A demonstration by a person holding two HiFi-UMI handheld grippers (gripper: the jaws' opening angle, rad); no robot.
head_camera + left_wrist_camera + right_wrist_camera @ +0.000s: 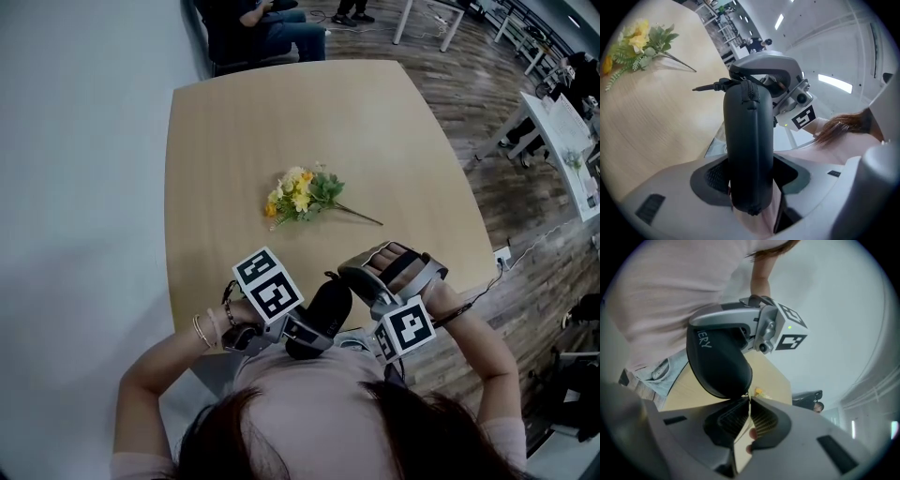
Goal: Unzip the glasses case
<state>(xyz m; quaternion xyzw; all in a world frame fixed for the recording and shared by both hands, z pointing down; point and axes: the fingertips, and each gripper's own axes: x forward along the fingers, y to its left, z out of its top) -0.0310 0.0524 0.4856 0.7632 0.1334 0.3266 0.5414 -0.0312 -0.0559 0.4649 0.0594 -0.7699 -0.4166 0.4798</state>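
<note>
1. Saw dark hair (300,436) along the bottom edge of the head view, closest to the lens, with both forearms reaching forward from under it.
2. Found the left gripper (751,171) clamped on the black case (747,140). Pads pressed on its two long sides near one end, so the jaws stood fairly wide around its girth.
3. Noted the case held up off the table (281,122), above its near part, between the two grippers and close to the chest.
4. Traced the zip (751,93) in the left gripper view along the case's upper edge to the far end, where the other tool met it.
5. Read the right gripper (749,400) as narrow, its tips pinched together at the case's rounded end on a thin pull (748,393). Made out only a dark sliver of that pull.
6. Saw the case's two halves lying together along the stretch in view.
7. Spotted a small bunch of yellow flowers (300,195) lying near the table's middle, well apart from both grippers, with the stem pointing right.
8. Noticed bracelets (202,330) on the left wrist, and a marker cube riding on top of each gripper.
9. Glimpsed seated people (272,28) just beyond the table's far edge, and wood floor (469,112) to the right of it.
</note>
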